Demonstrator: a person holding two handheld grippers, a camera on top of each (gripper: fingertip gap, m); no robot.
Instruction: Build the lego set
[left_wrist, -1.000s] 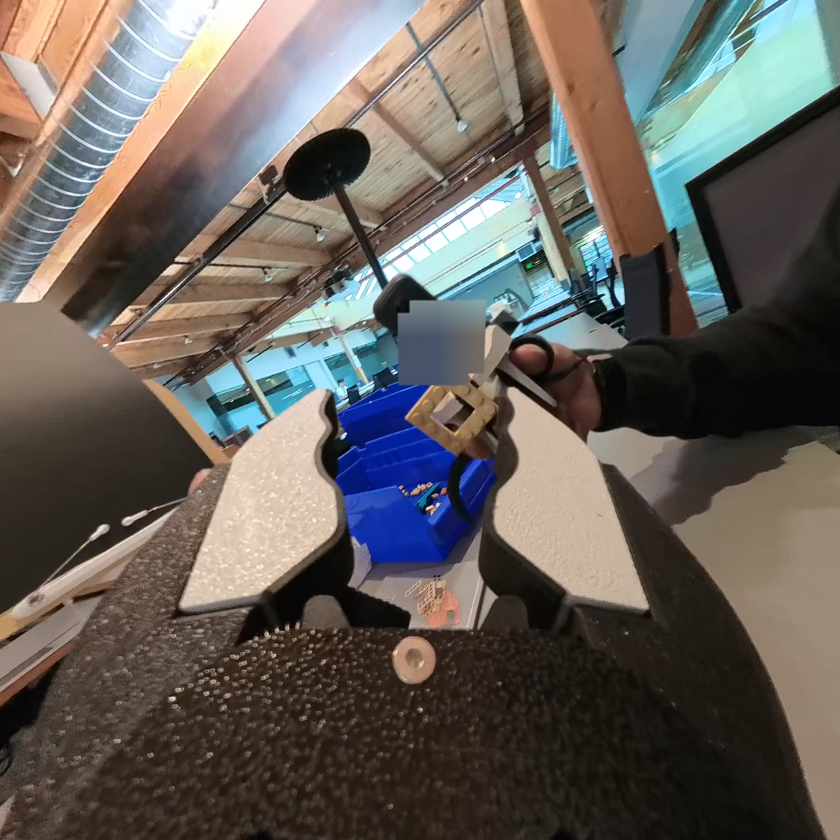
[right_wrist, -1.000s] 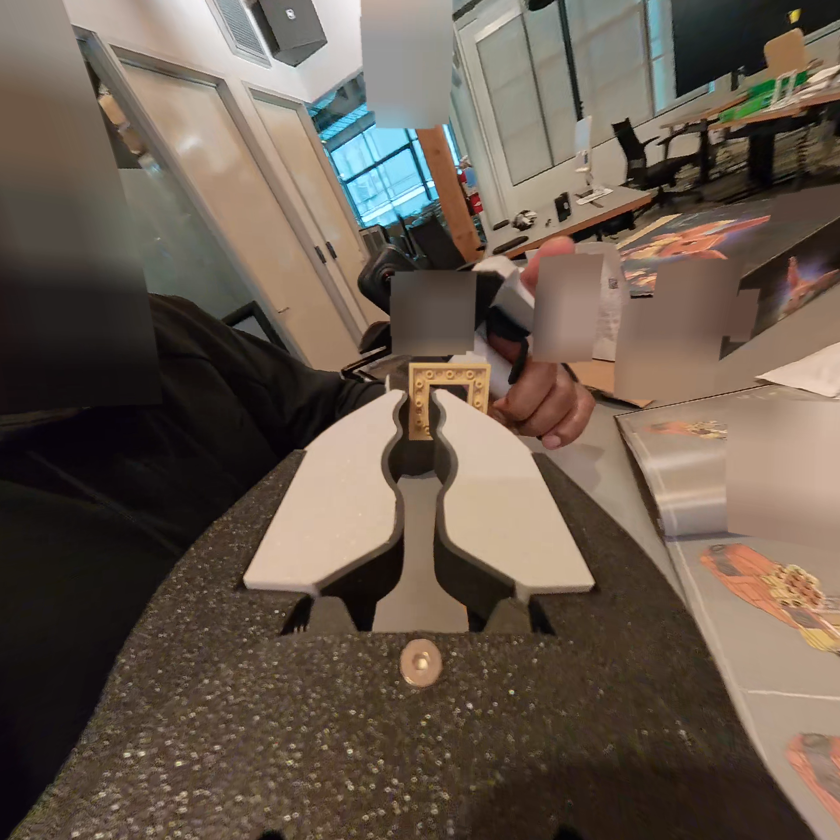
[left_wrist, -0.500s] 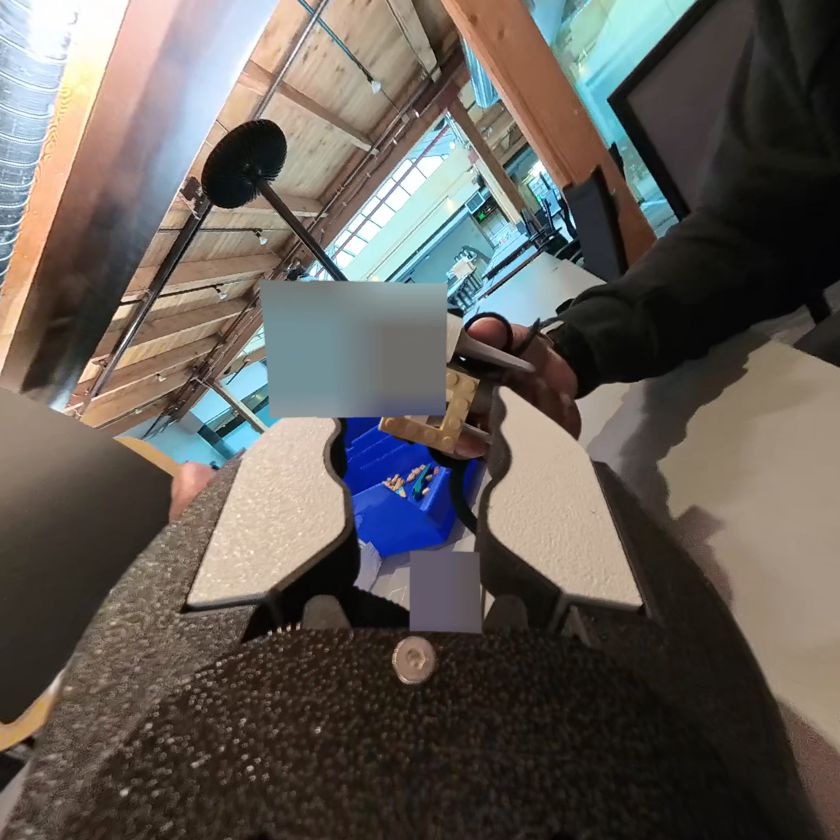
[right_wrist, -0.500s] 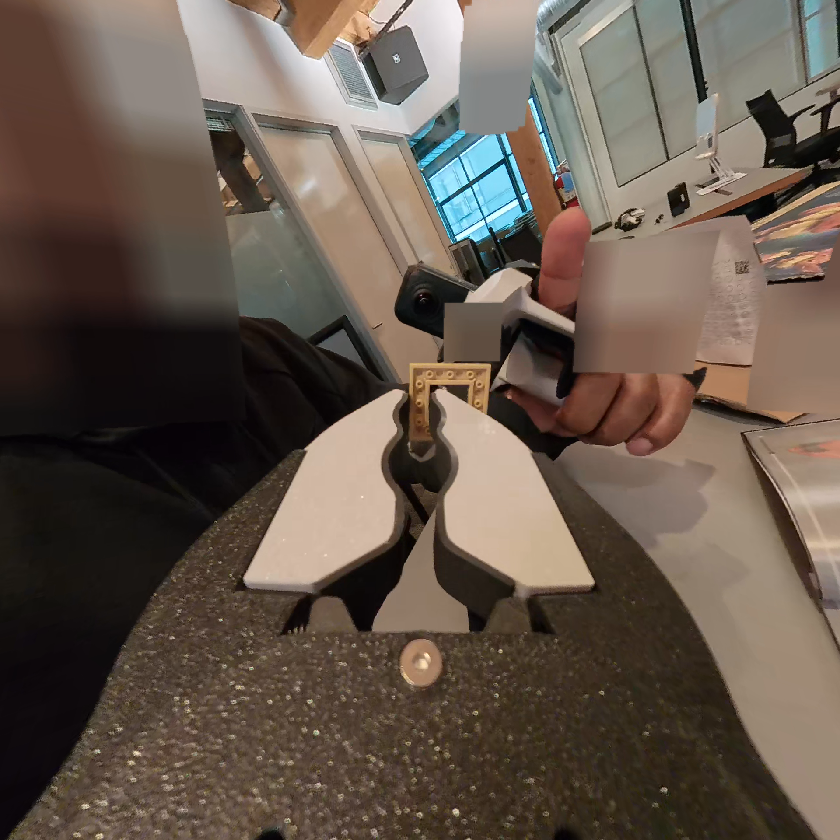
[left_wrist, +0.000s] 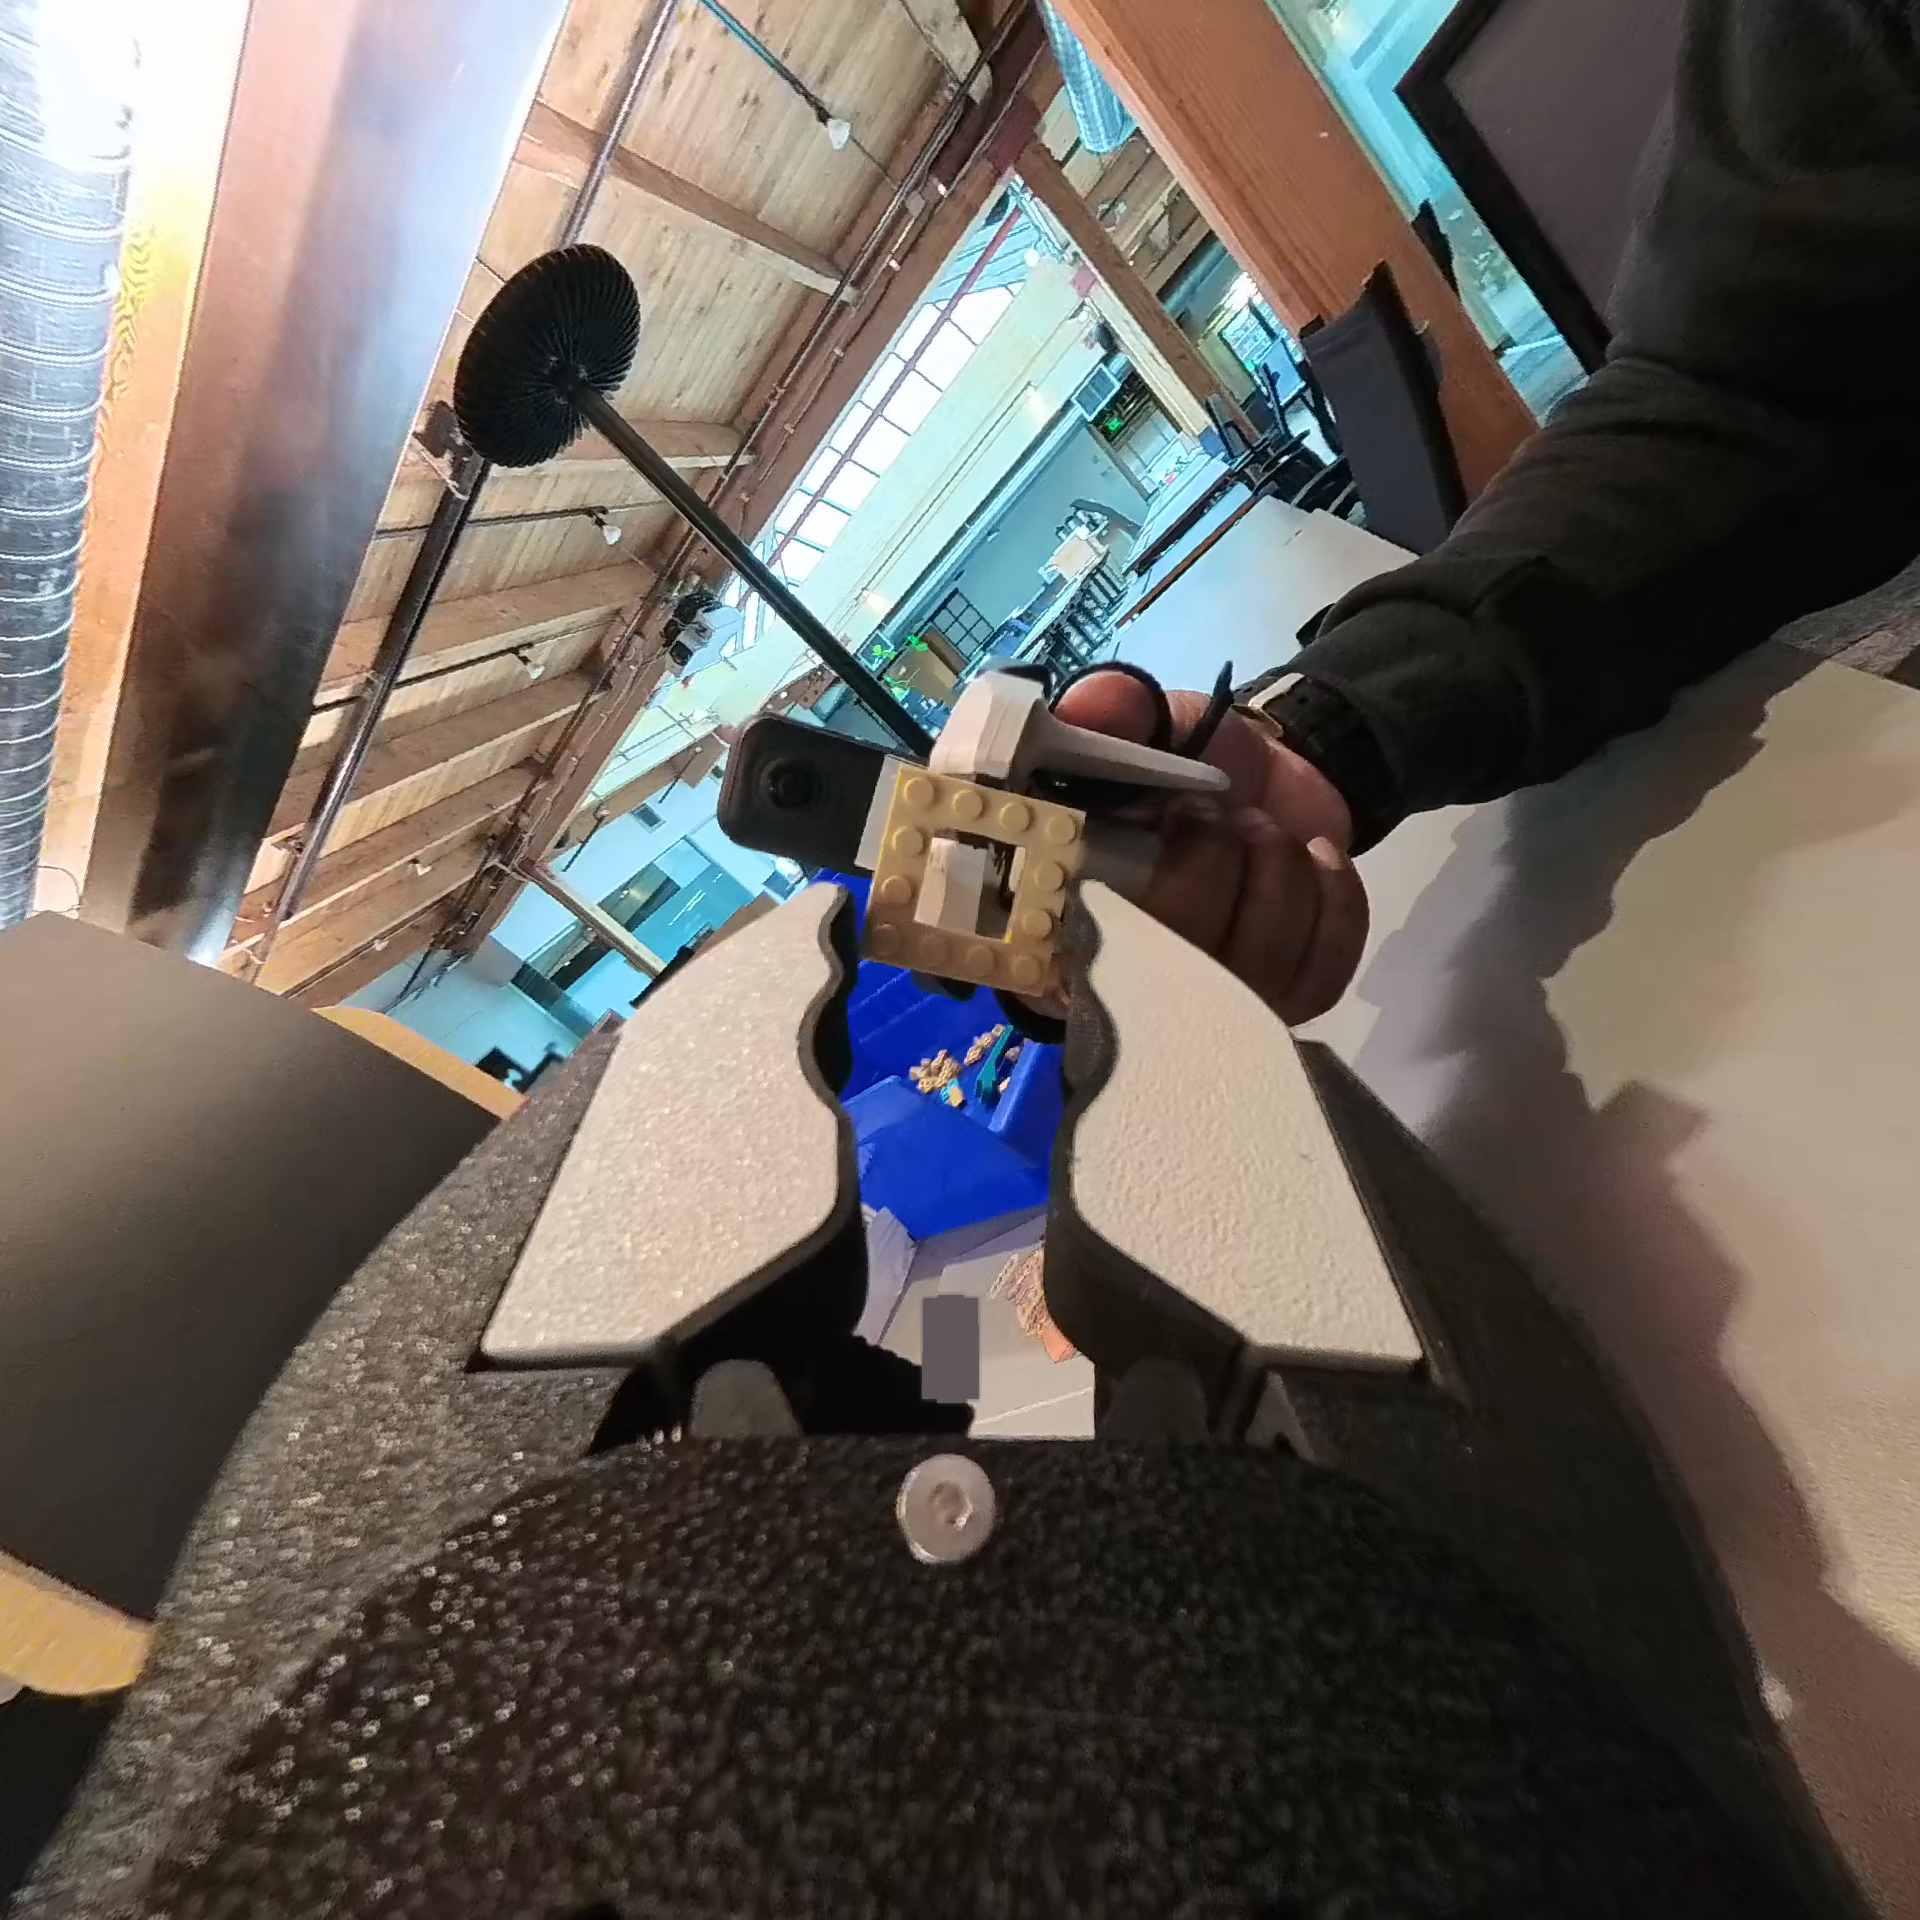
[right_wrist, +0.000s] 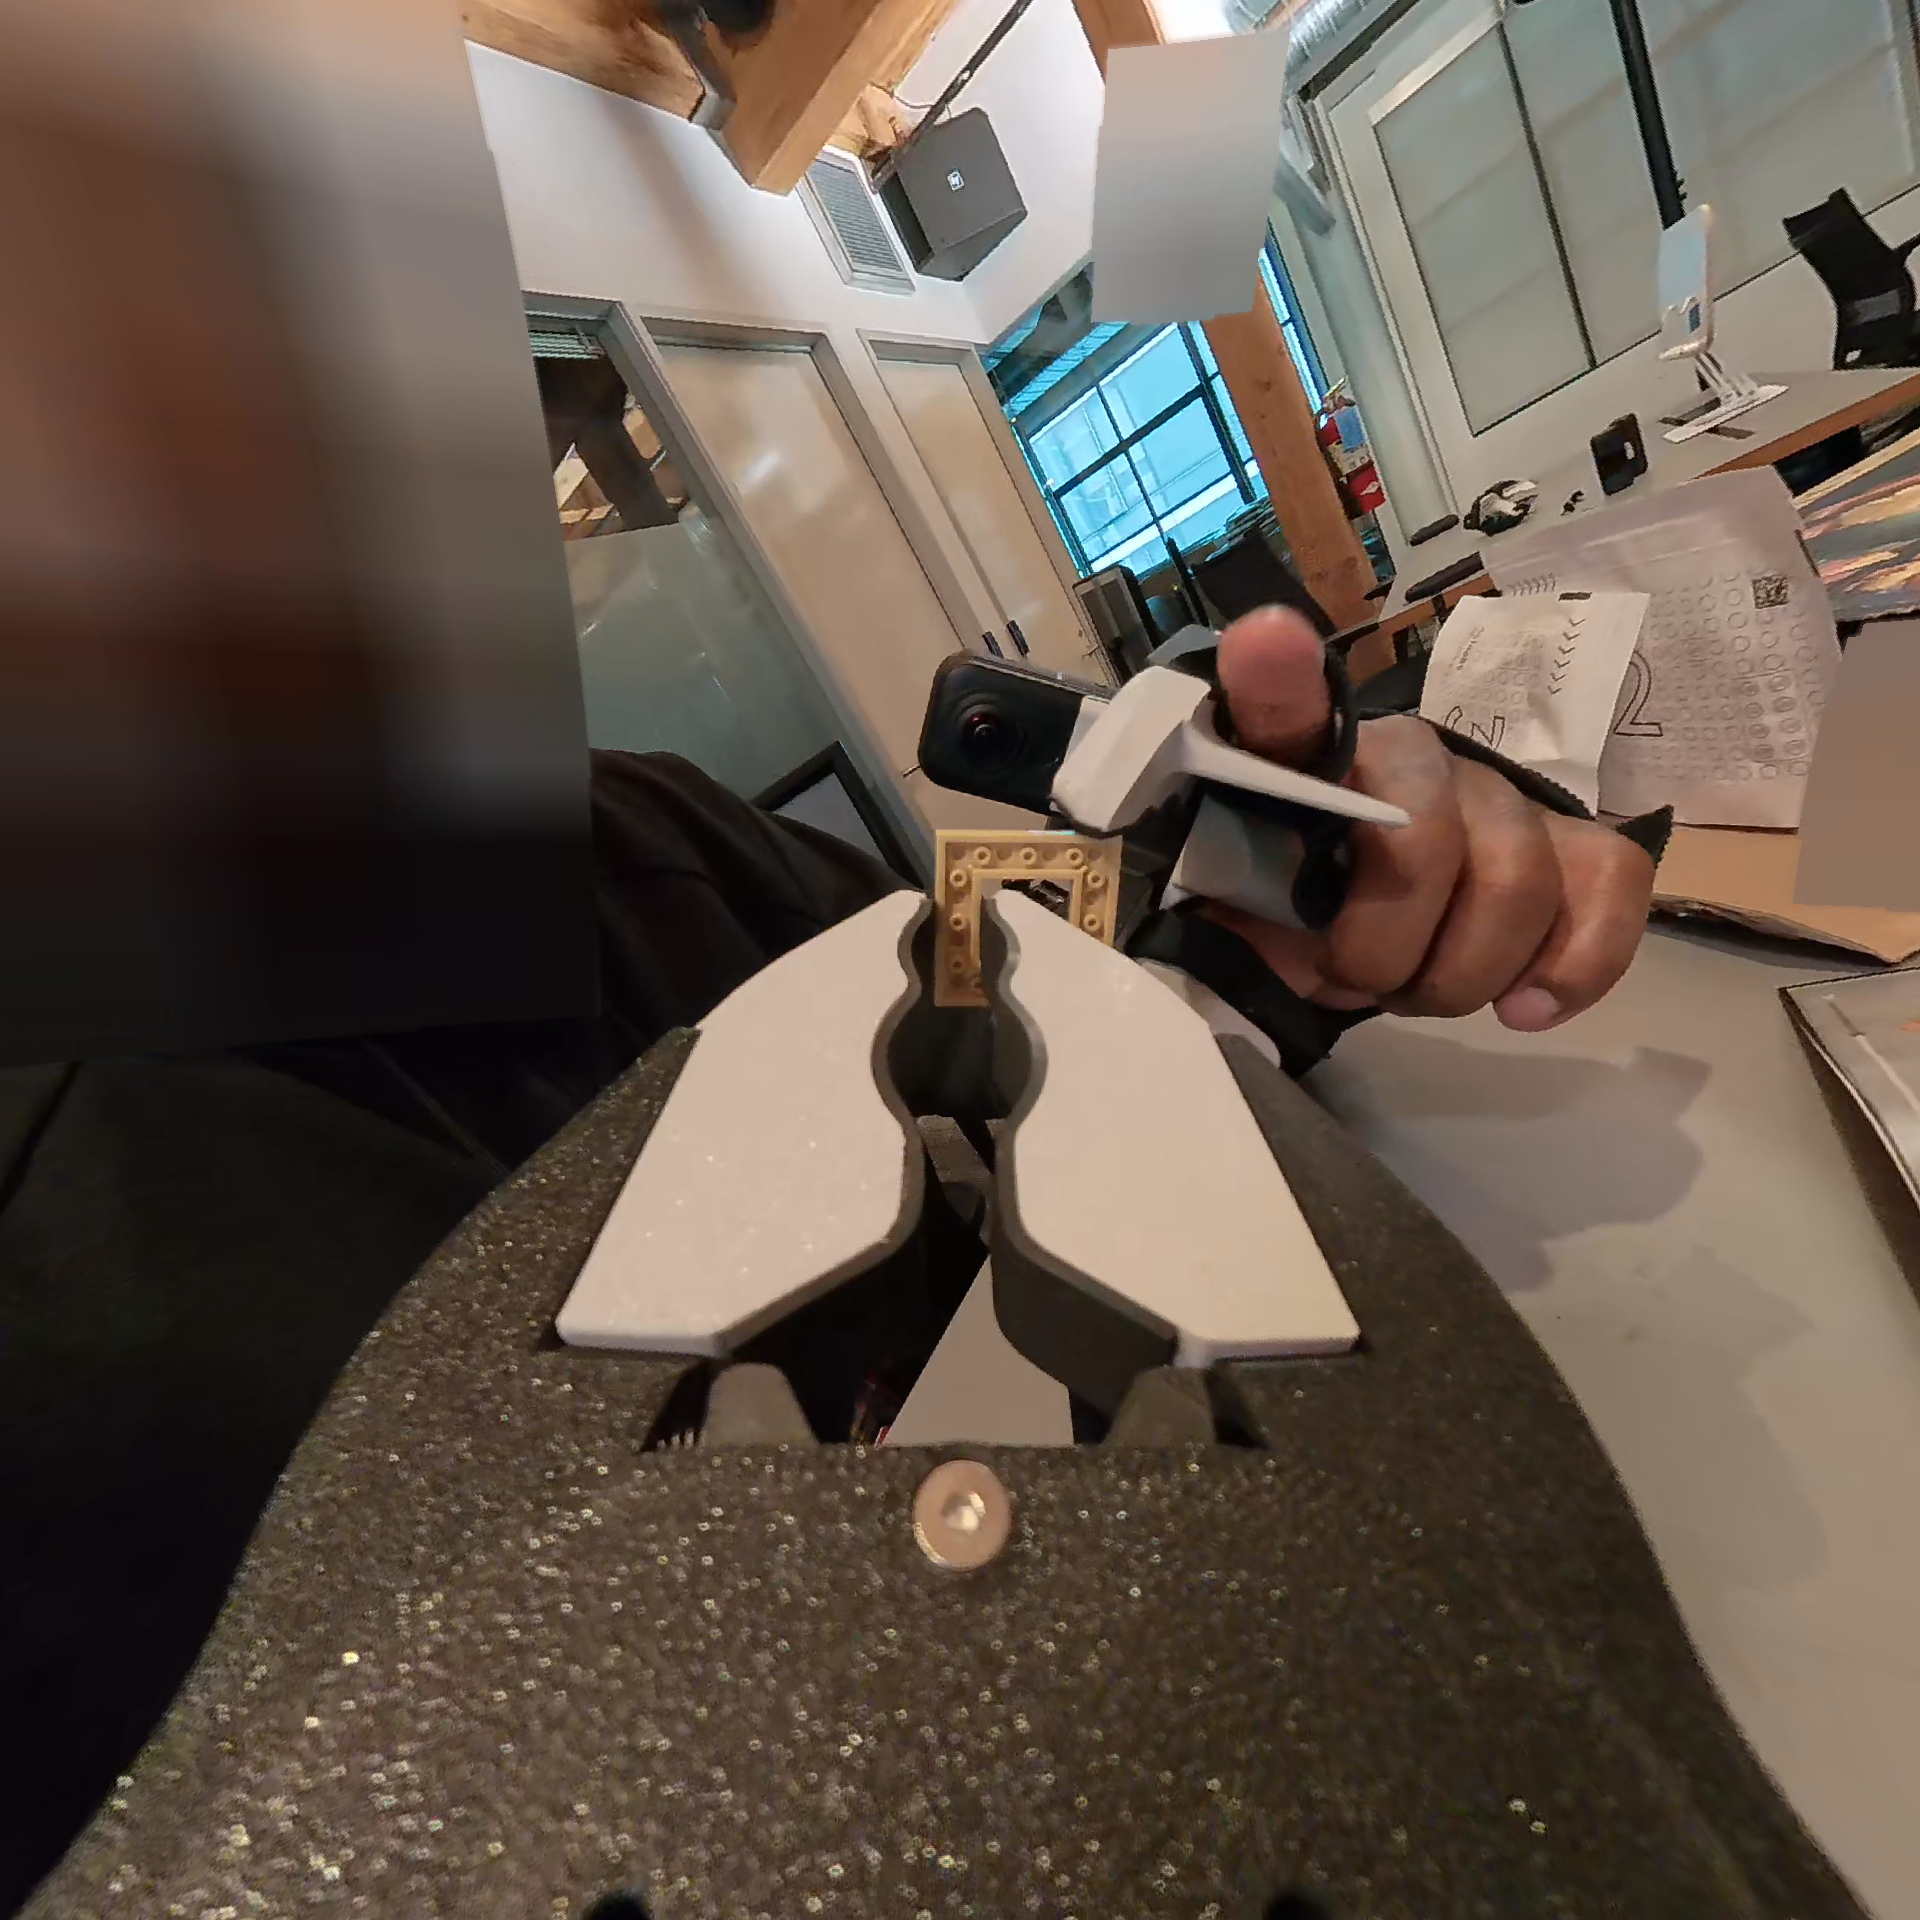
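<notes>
A tan square frame plate (right_wrist: 1027, 858) is clamped by one side between the fingers of my right gripper (right_wrist: 961, 920), which is shut on it and holds it up in the air. In the left wrist view the same plate (left_wrist: 966, 806) faces me stud side on, just beyond the tips of my left gripper (left_wrist: 961, 935). The left gripper is open and empty, and the plate's right edge is close to its right fingertip (left_wrist: 1091, 966); I cannot tell if they touch. Each view shows the other gripper's camera and the hand (right_wrist: 1455, 883) holding it.
Blue bins (left_wrist: 935, 1153) with small loose pieces stand on the grey table (left_wrist: 1610, 1143) beyond the left gripper. A dark box (left_wrist: 156, 1195) is at its left. An open instruction booklet (right_wrist: 1870, 1101) and white paper bags (right_wrist: 1714, 707) lie right of the right gripper. The tips of both grippers are at nearly the same place.
The two grippers have come closer, and the plate now faces the left camera squarely at its fingertips. The left jaws have narrowed a little. The right gripper keeps its hold on the plate.
</notes>
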